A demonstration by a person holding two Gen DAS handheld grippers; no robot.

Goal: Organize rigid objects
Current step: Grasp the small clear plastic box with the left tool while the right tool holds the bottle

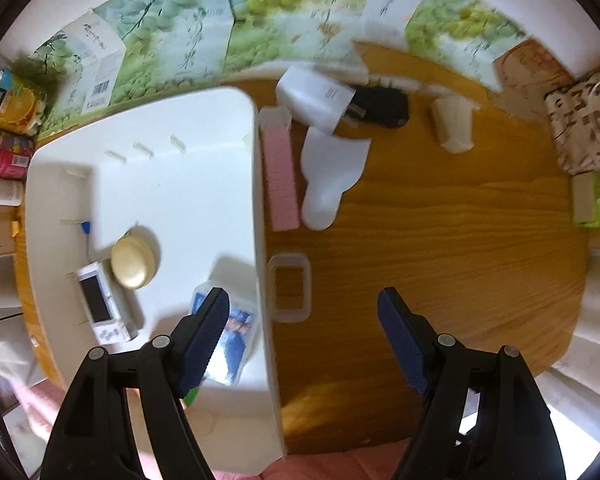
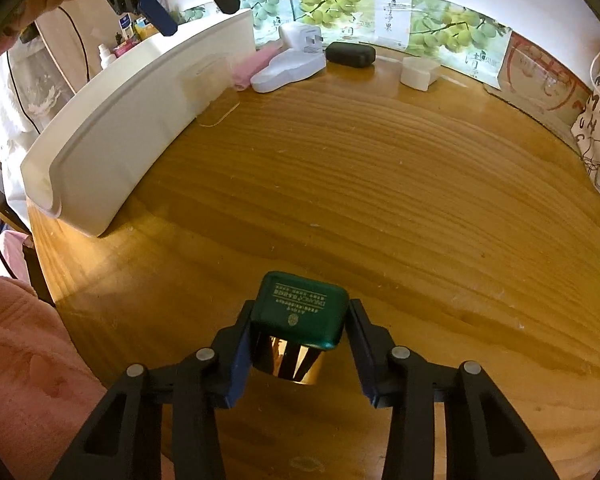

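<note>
My right gripper is shut on a small jar with a green square lid and a gold body, held low over the wooden table. My left gripper hangs open, pointing down over the right rim of the white bin; it also shows at the top left of the right wrist view. Beneath its fingers a small clear container lies on the table. Inside the bin are a gold round tin, a white device with a screen and a clear box with a blue card.
Beside the bin's far corner lie a pink strip, a white curved piece, a white charger plug, a black case and a white tub. Grape-printed cartons line the back. Bags stand at the right.
</note>
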